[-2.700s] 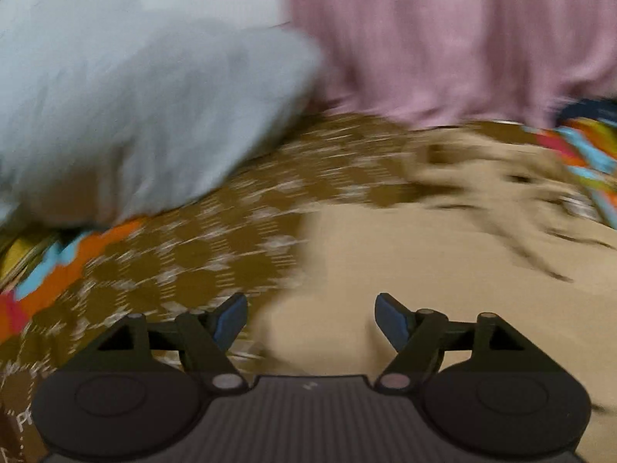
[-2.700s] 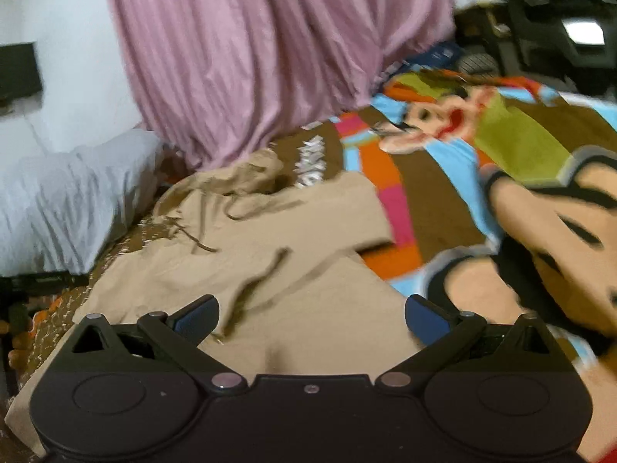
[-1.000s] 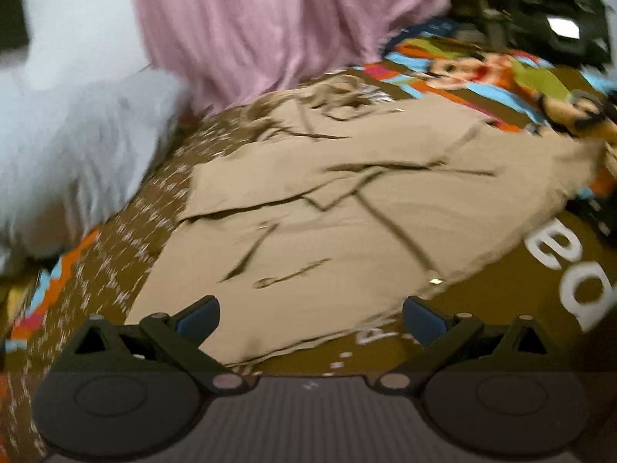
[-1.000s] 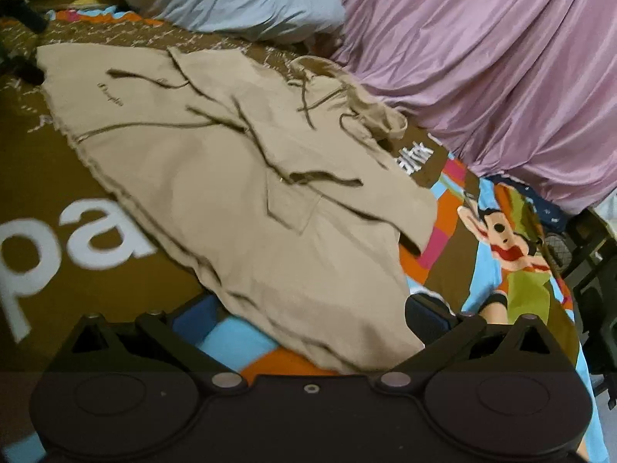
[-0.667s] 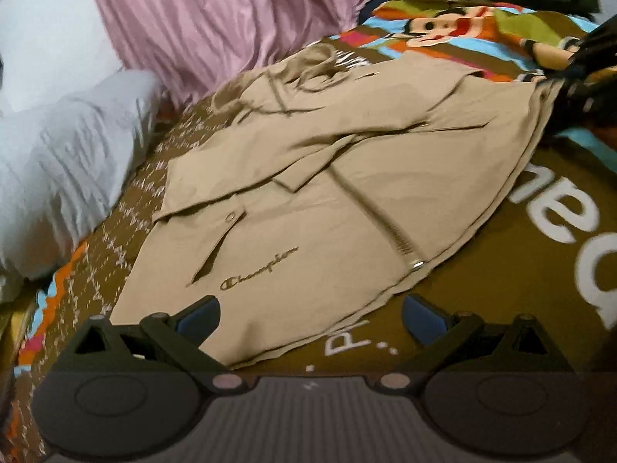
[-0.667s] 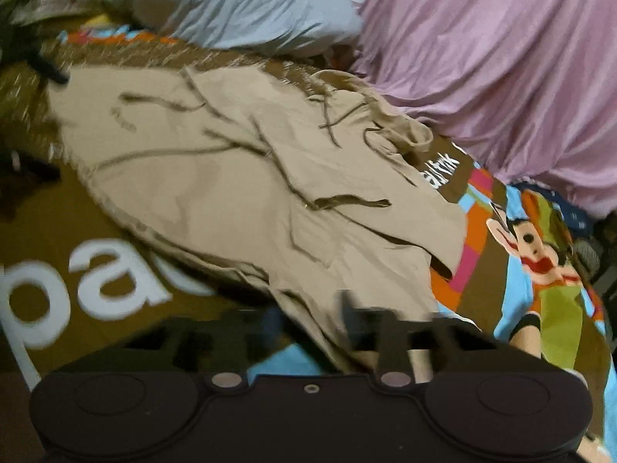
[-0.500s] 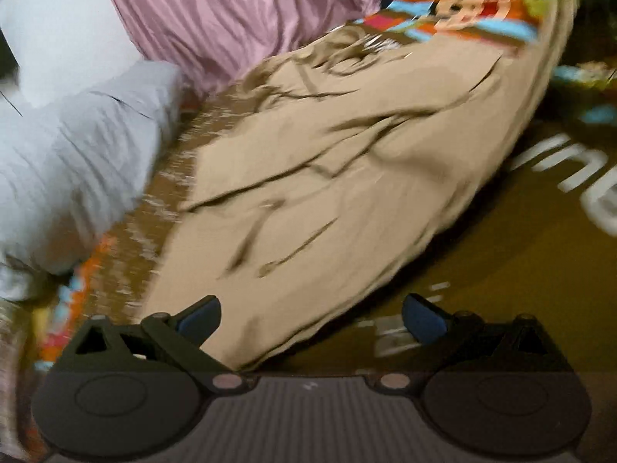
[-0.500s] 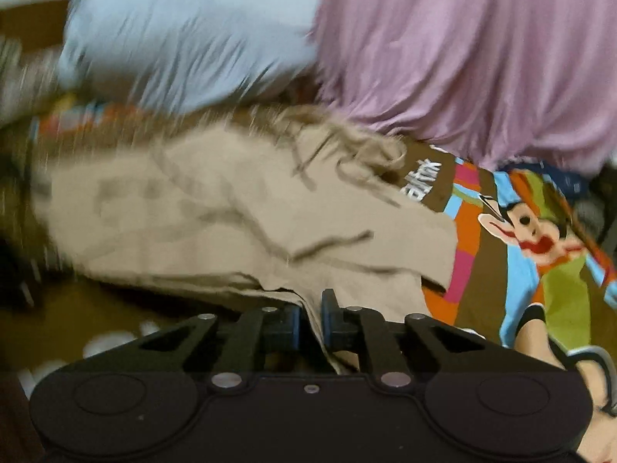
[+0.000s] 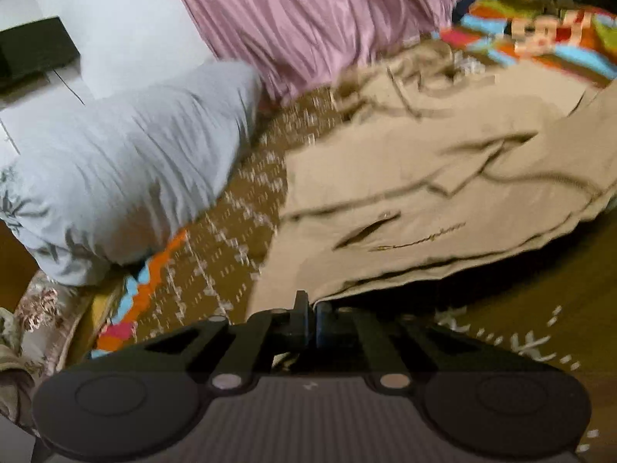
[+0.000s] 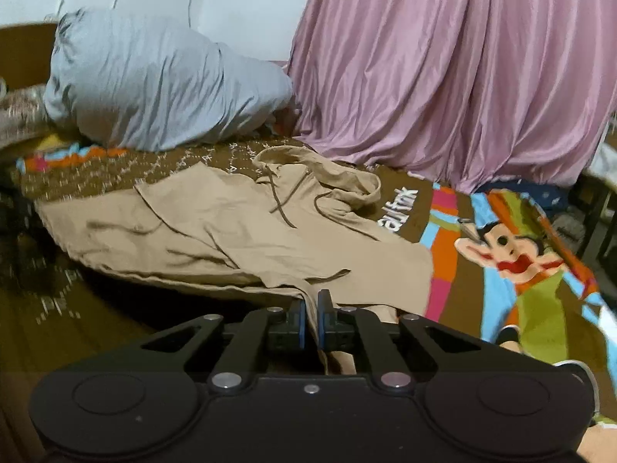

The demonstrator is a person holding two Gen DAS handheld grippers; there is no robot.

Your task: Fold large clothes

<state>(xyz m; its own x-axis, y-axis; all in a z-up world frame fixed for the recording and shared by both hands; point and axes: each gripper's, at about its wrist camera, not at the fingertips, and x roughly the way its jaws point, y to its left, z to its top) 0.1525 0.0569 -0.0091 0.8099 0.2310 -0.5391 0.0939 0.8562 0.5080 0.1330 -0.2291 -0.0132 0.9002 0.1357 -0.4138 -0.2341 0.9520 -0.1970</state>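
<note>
1. Grey pillow [image 10: 162, 81], creased; pink pleated curtain [image 10: 443, 77], both beyond the garment.
2. Tan hoodie [image 10: 239, 239], soft cotton, spread on cartoon-print blanket [image 10: 532, 277].
3. Left gripper [image 9: 311, 310] and right gripper [image 10: 311, 308]: each pinching the hoodie's near hem.

A grey pillow [image 10: 162, 85] lies beside a pink curtain [image 10: 443, 77].

A pink pleated curtain [image 10: 443, 77] is hanging behind the bed, its brown cartoon-printed blanket [image 10: 520, 270] lying spread out. A grey-blue pillow [image 10: 154, 81] is resting against the white wall [image 9: 115, 27], where a dark box [image 9: 34, 52] is sitting.
</note>
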